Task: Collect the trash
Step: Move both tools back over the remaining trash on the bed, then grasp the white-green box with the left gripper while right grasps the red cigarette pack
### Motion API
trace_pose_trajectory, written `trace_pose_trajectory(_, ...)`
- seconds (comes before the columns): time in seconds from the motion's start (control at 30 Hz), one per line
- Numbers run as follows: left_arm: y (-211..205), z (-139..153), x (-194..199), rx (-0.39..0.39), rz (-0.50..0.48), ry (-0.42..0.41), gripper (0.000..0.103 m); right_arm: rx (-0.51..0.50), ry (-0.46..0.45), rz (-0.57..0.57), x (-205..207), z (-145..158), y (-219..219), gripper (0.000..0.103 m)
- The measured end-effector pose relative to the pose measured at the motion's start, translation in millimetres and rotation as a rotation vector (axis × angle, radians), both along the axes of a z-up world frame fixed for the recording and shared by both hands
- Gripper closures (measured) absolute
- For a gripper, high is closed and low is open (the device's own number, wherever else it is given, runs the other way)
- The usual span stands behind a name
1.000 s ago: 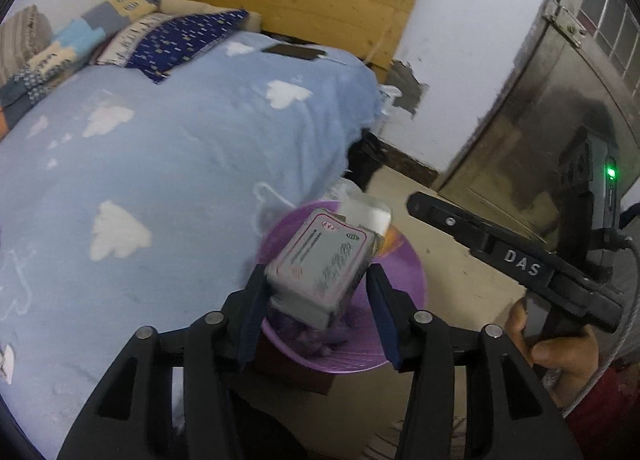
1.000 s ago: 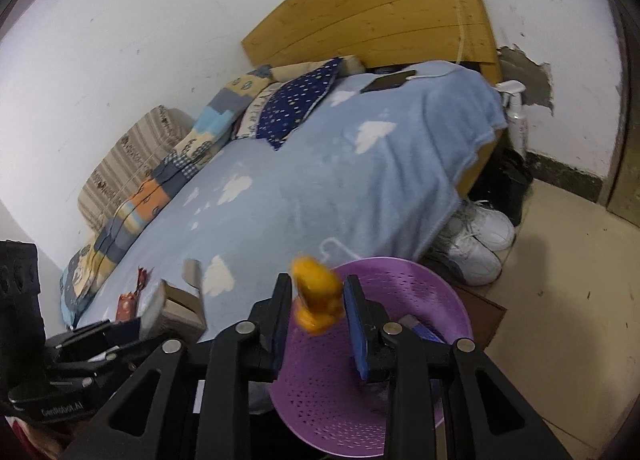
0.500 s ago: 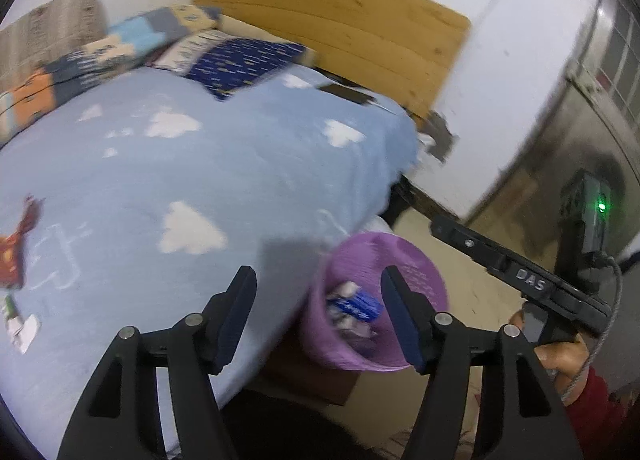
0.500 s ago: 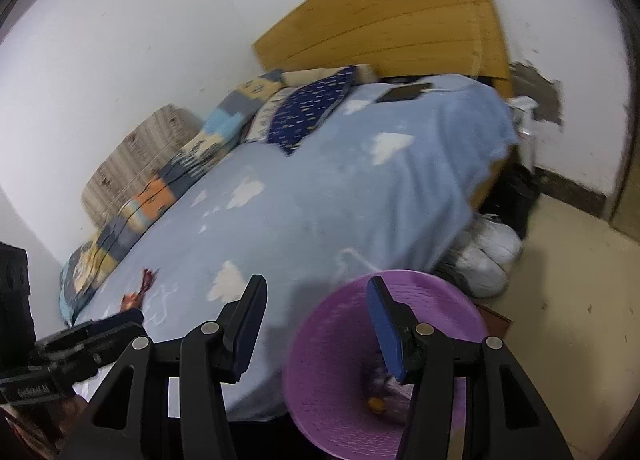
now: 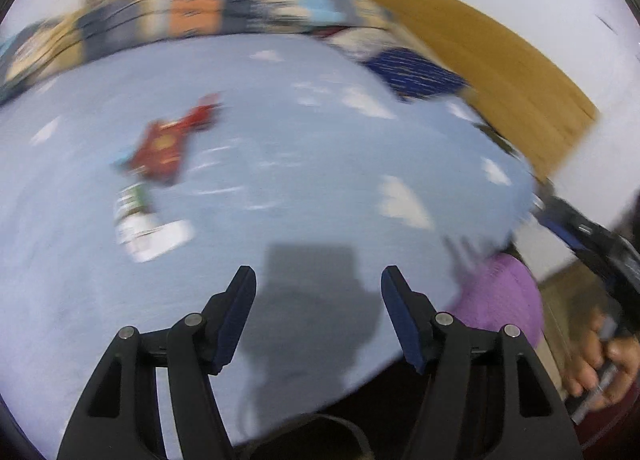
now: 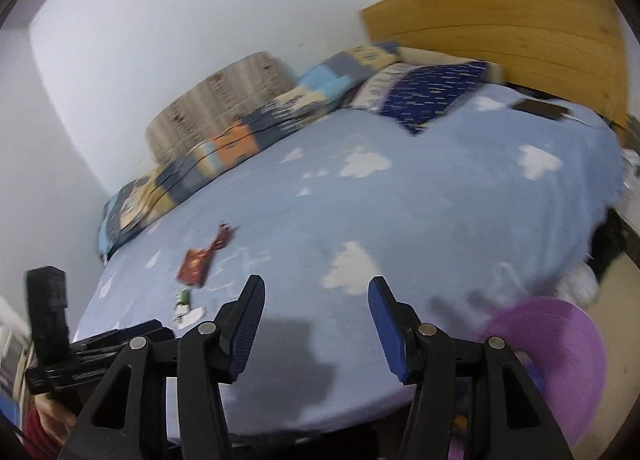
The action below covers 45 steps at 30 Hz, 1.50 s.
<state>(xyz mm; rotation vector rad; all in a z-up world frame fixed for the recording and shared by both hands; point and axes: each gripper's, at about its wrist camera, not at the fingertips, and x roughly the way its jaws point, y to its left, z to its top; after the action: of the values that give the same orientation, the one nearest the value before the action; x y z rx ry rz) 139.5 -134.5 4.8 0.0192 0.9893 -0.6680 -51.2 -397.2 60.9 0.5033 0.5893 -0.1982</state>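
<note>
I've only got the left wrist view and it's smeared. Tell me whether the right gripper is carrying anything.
Observer: No. The right gripper has its fingers apart, with only the blue blanket showing between them; they have just been opening.
Operator: Report what's on the floor by the bed.
Observer: Something white, apparently shoes, sits at the bed's edge just beyond the purple basket.
Operator: Check the headboard end; it's all blur here.
Observer: A dark, flat, phone-like thing lies on the blanket close to the wooden headboard.
</note>
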Motion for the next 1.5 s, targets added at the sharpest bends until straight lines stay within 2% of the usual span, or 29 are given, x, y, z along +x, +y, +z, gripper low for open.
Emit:
trace_pose_trajectory(0.17,69.0,-26.7,67.2,0.035,0.266,0.075,0.039,-0.021,0.002,0.141,54.3,4.3,50.4,0.044)
trace_pose_trajectory(0.27,88.5,-50.7,107.4,0.045,0.385,0.144,0.039,-0.022,0.015,0.225,81.5,1.5,79.3,0.044)
trace_pose_trajectory(0.43,79.1,-87.1,146.5,0.069,0.389,0.202,0.039,-0.018,0.038,0.311,115.5,-5.4,111.4,0.043)
trace_pose_trajectory(0.53,67.1,-105.1,159.0,0.149,0.408,0.177,0.039,-0.013,0.055,0.332,128.2,-11.1,120.7,0.043)
trace_pose_trajectory(0.6,63.3,-113.5,161.5,0.197,0.407,0.158,0.045,-0.010,0.074,0.337,135.5,-15.3,123.8,0.043)
trace_pose_trajectory(0.67,60.1,-109.8,159.3,0.230,0.387,0.118,0.064,-0.002,0.089,0.344,140.5,-18.4,124.7,0.043)
trace_pose_trajectory(0.73,60.4,-101.6,153.7,0.225,0.378,0.104,0.064,0.005,0.101,0.345,147.4,-20.5,126.0,0.041)
trace_pose_trajectory(0.9,92.4,-71.2,144.9,0.174,0.410,0.062,0.064,0.057,0.136,0.358,185.0,-27.7,132.7,0.034)
trace_pose_trajectory(1.07,124.4,-34.1,138.5,0.137,0.483,-0.013,0.064,0.129,0.216,0.400,249.2,-53.2,153.2,0.033)
trace_pose_trajectory(1.2,149.2,-17.9,139.0,0.111,0.547,-0.039,0.064,0.187,0.280,0.392,299.2,-83.1,174.5,0.032)
trace_pose_trajectory(1.27,153.4,-17.2,140.6,0.097,0.566,-0.034,0.064,0.202,0.305,0.370,318.4,-95.7,181.9,0.032)
trace_pose_trajectory(1.5,156.4,-19.0,150.7,0.101,0.597,-0.023,0.064,0.158,0.390,0.314,373.3,-126.2,204.4,0.032)
